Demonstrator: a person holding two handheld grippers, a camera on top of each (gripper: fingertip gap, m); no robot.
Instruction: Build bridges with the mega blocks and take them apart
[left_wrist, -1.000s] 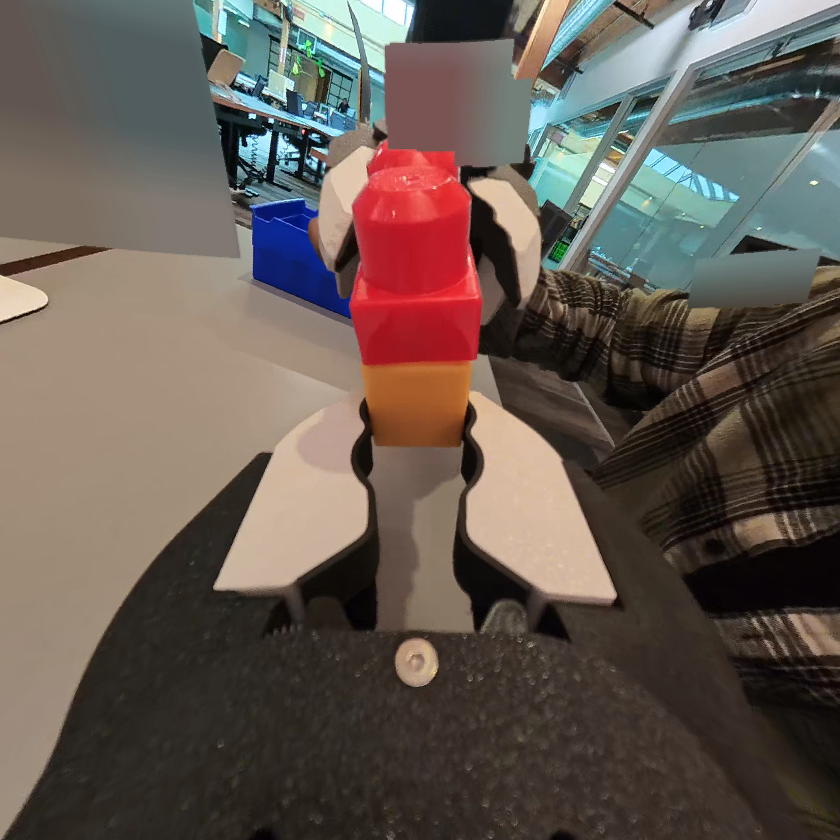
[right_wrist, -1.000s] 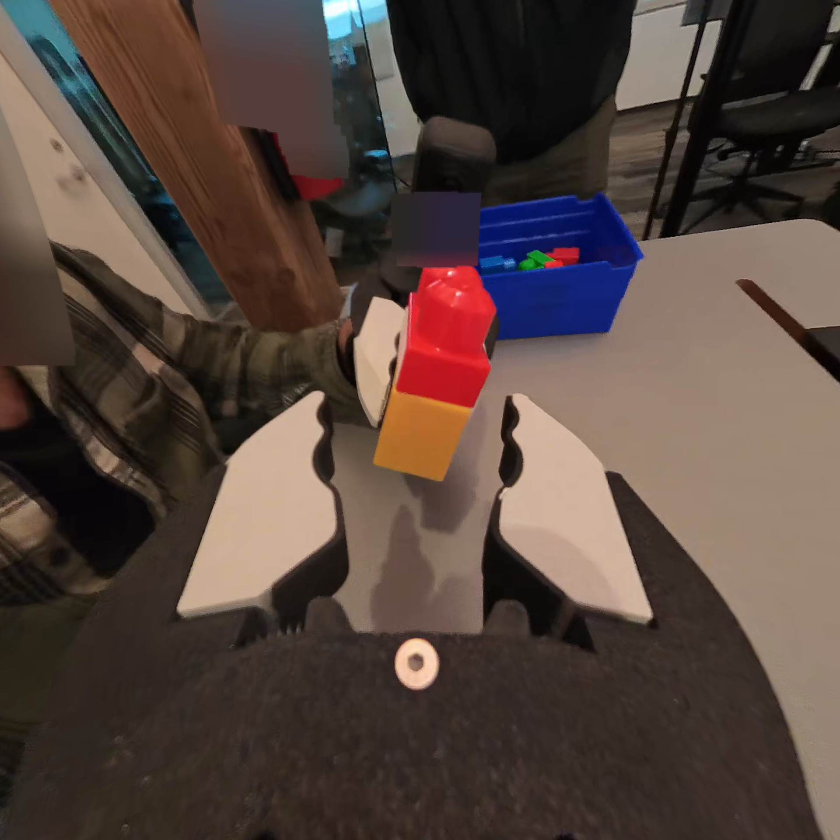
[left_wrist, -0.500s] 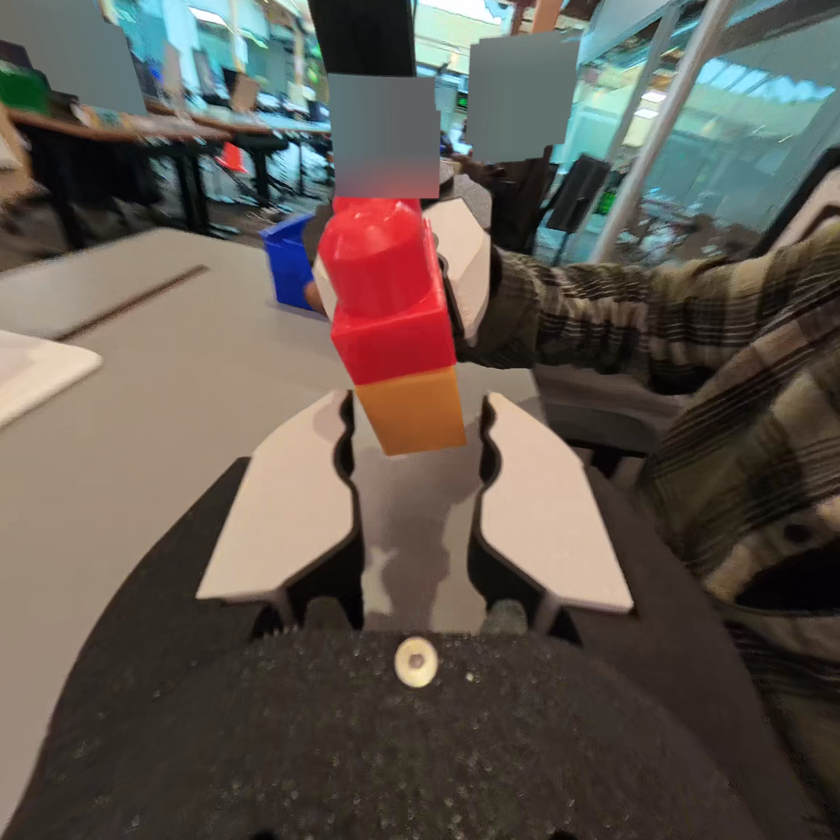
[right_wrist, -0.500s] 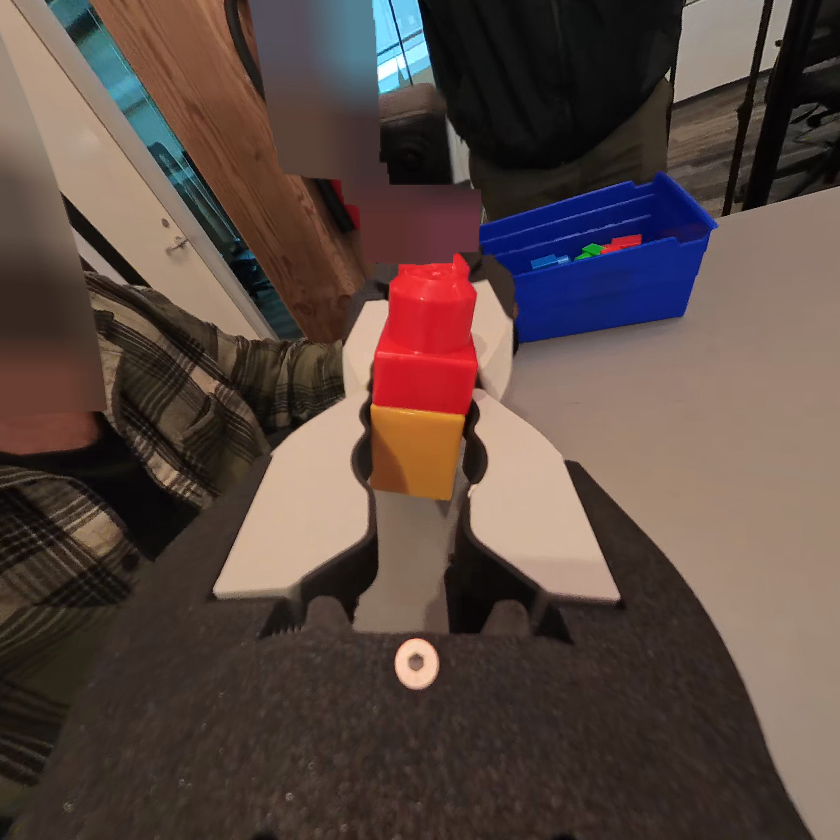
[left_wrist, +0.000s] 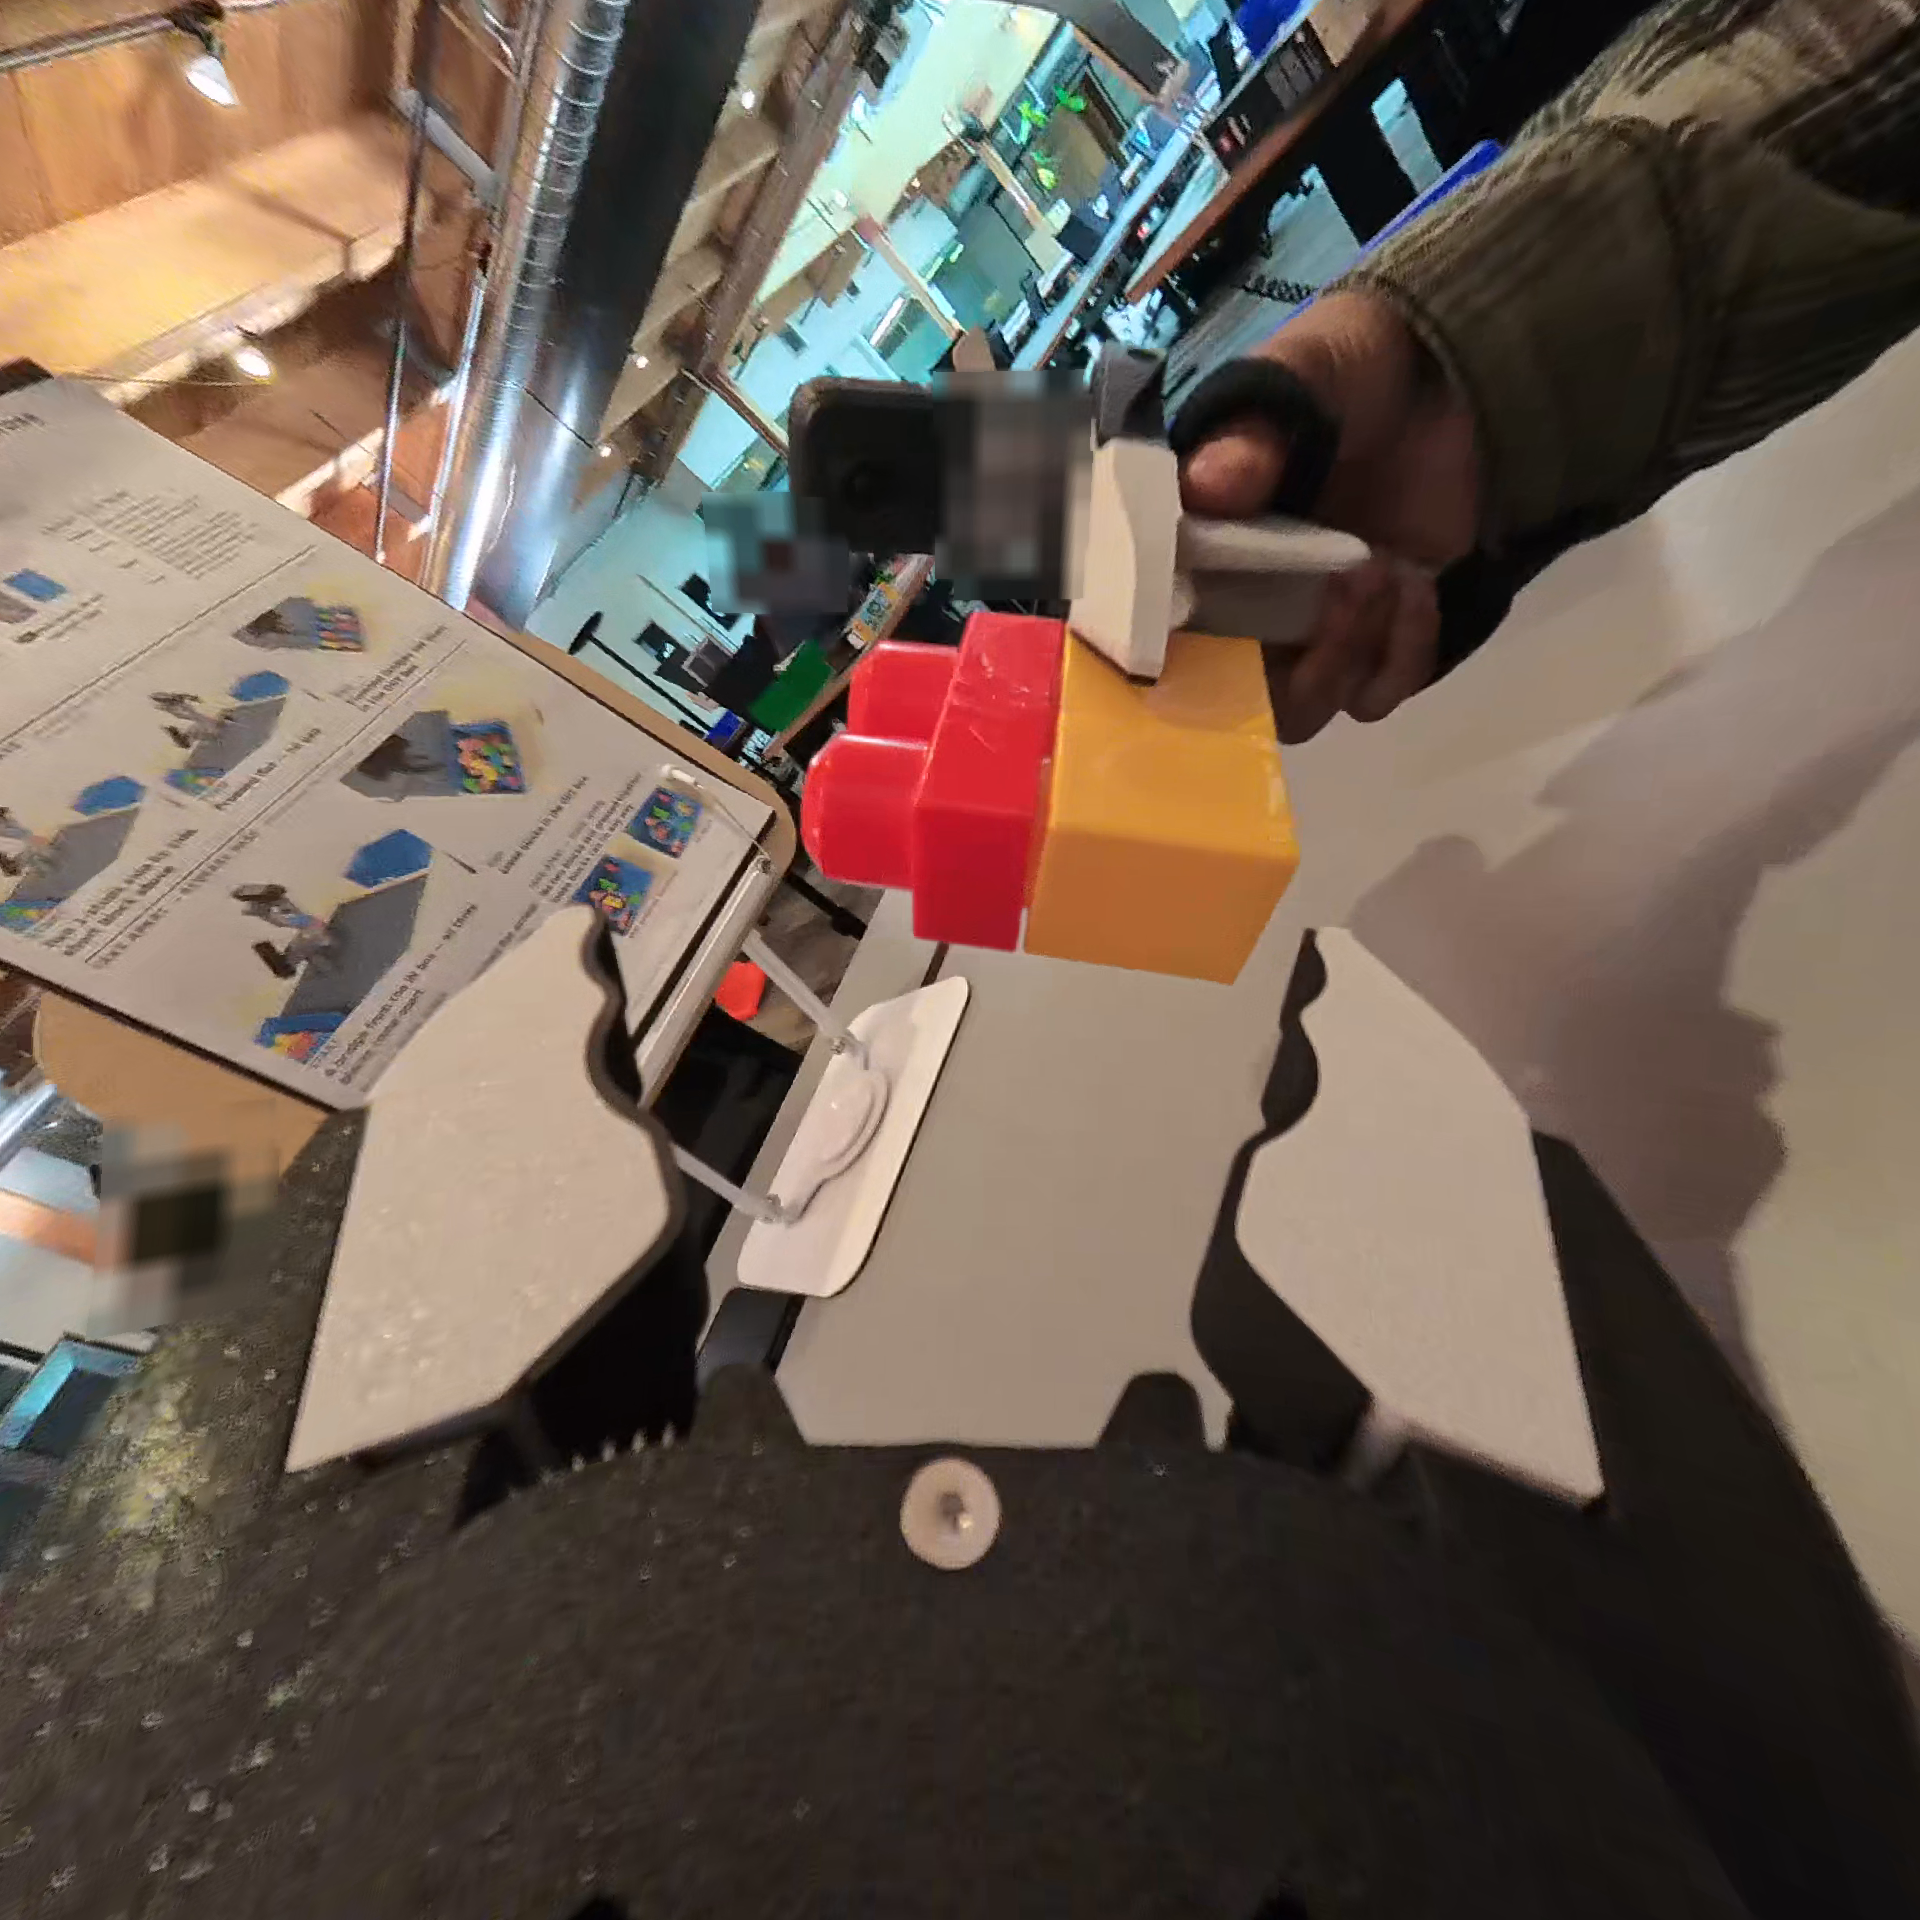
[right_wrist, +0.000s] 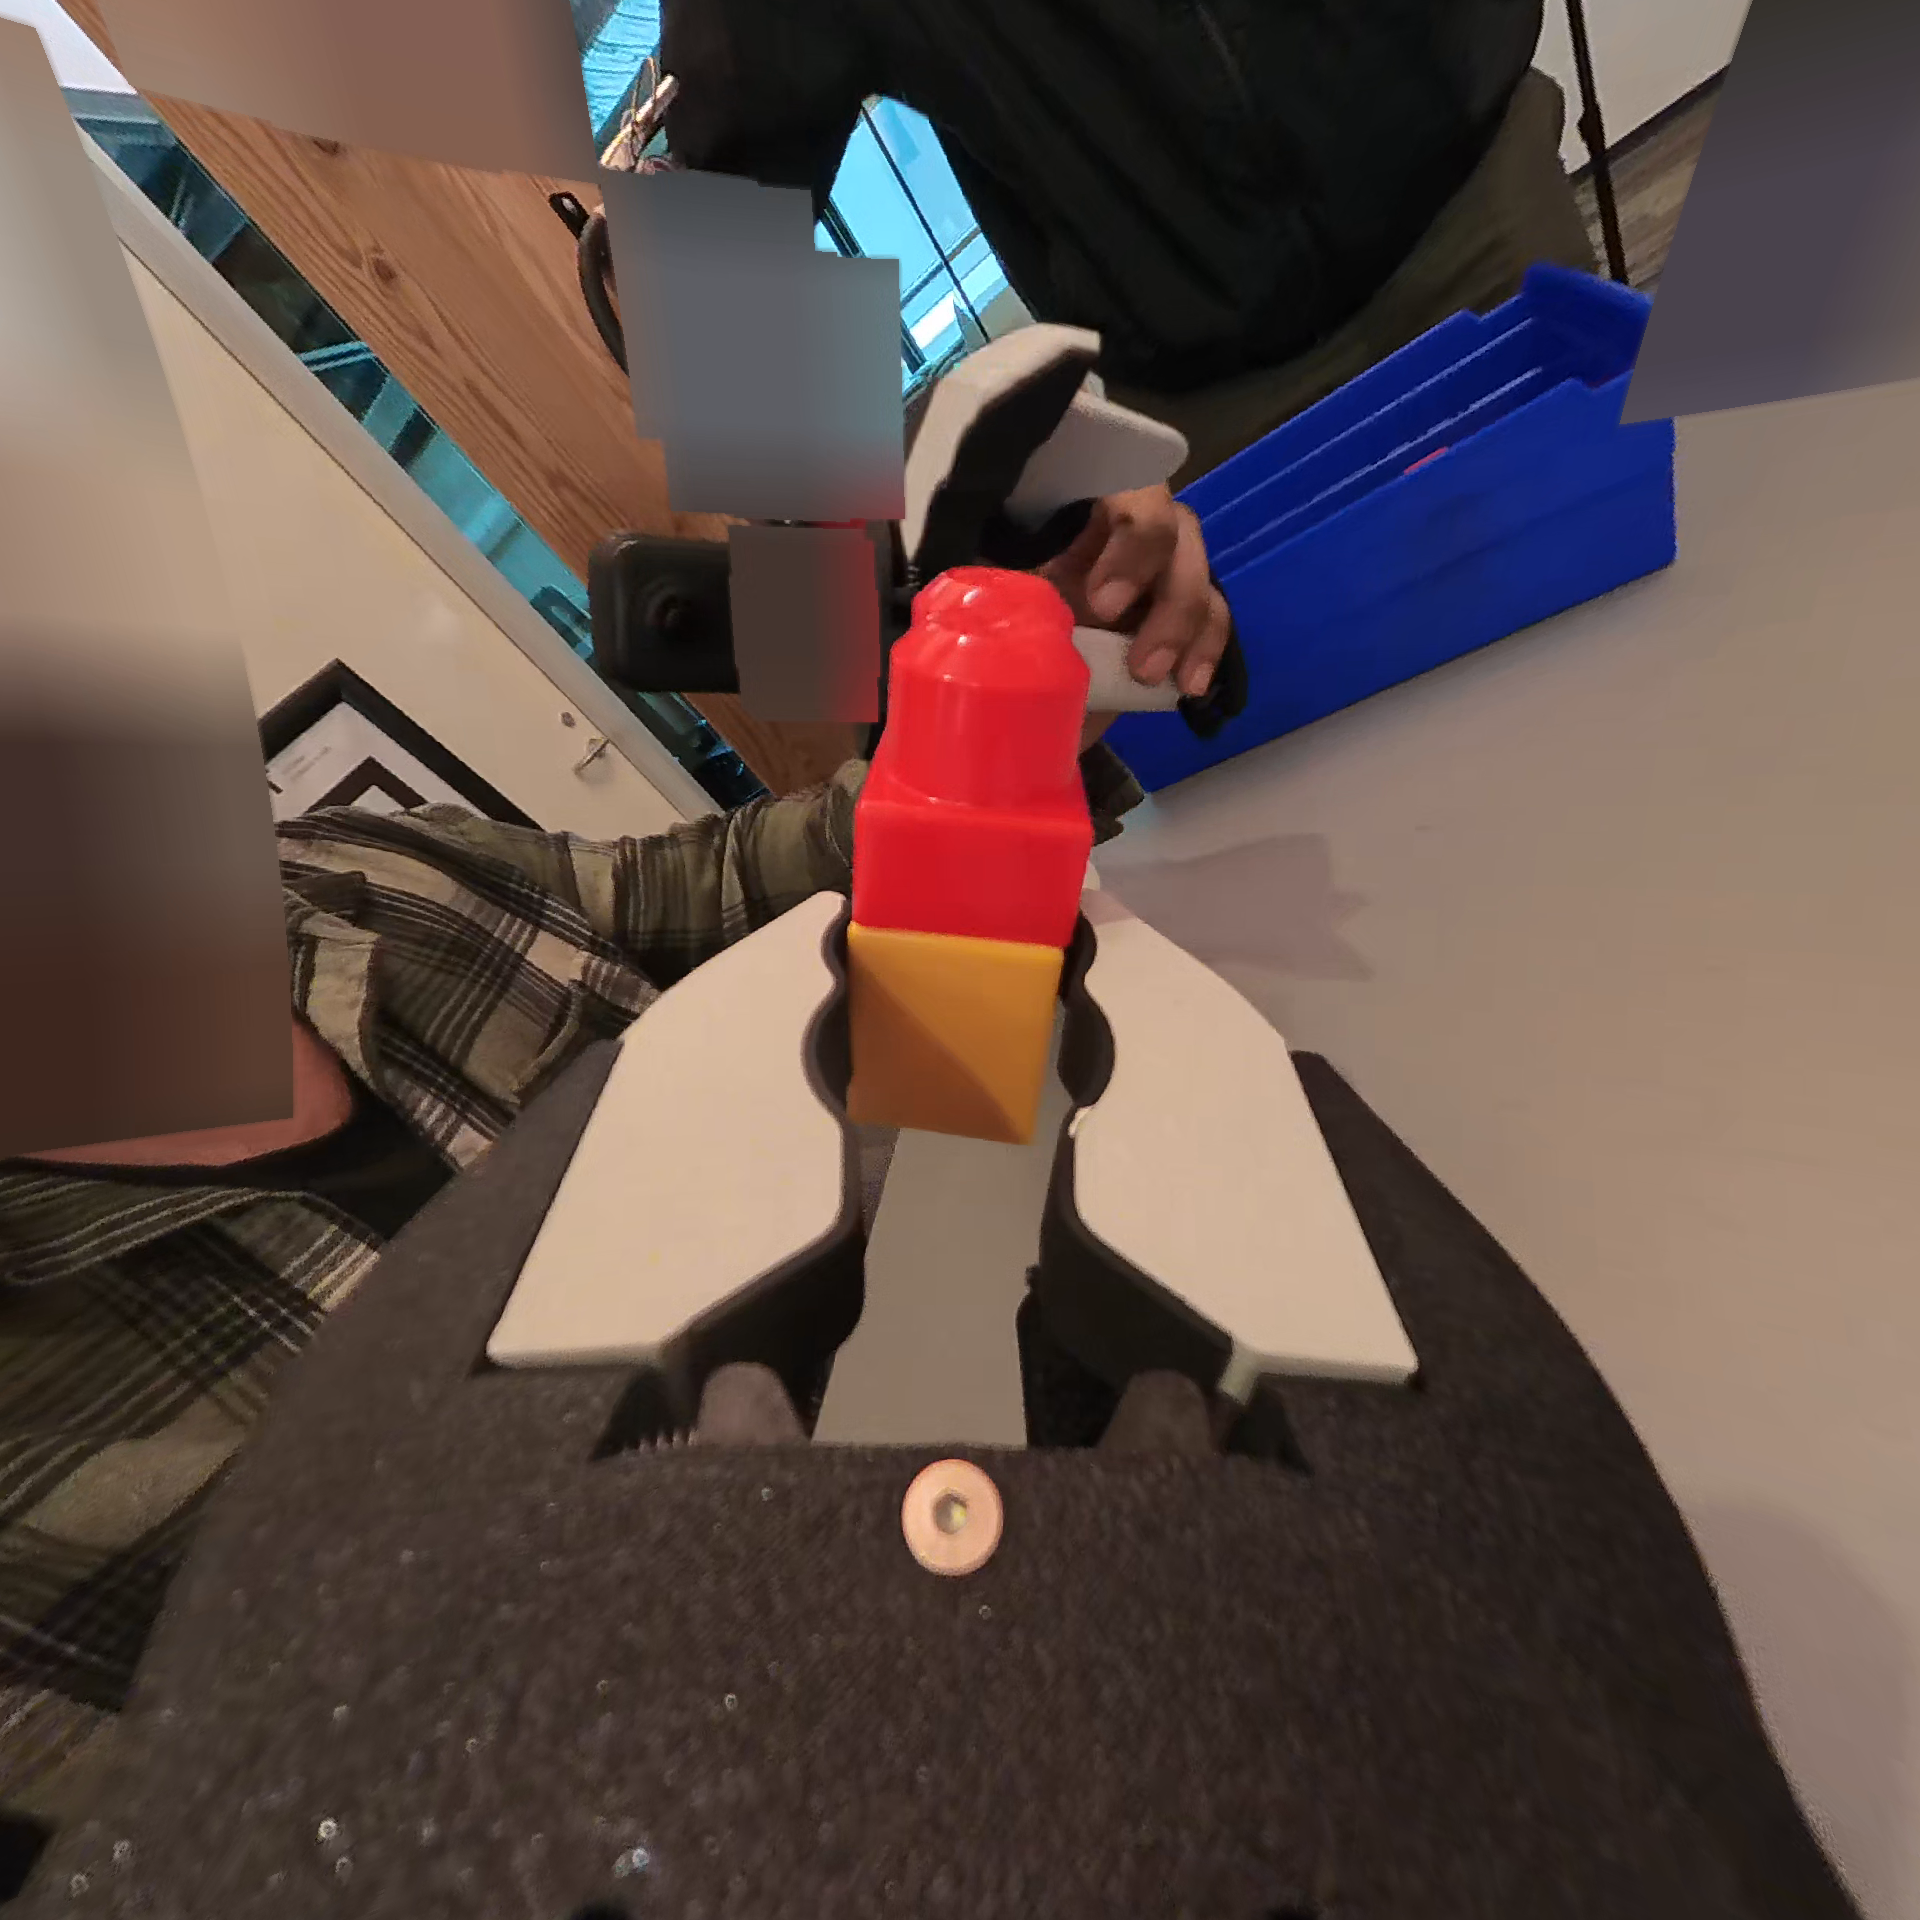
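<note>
Behind held blocks (right_wrist: 966, 894), blue bin (right_wrist: 1455, 561).

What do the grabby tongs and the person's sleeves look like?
The left tongs and right tongs match: flat pale grey fingers with wavy black inner edges, on a grainy black body with one silver screw. The person's sleeve is green-and-cream plaid.

One block (right_wrist: 951, 1029) sits between the right gripper (right_wrist: 956, 1023) fingers (right_wrist: 727, 1091), another block (right_wrist: 971, 790) stacked beyond.

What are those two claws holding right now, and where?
The right gripper pinches the orange block, with the red block stuck on it. The left gripper is open, empty.
</note>
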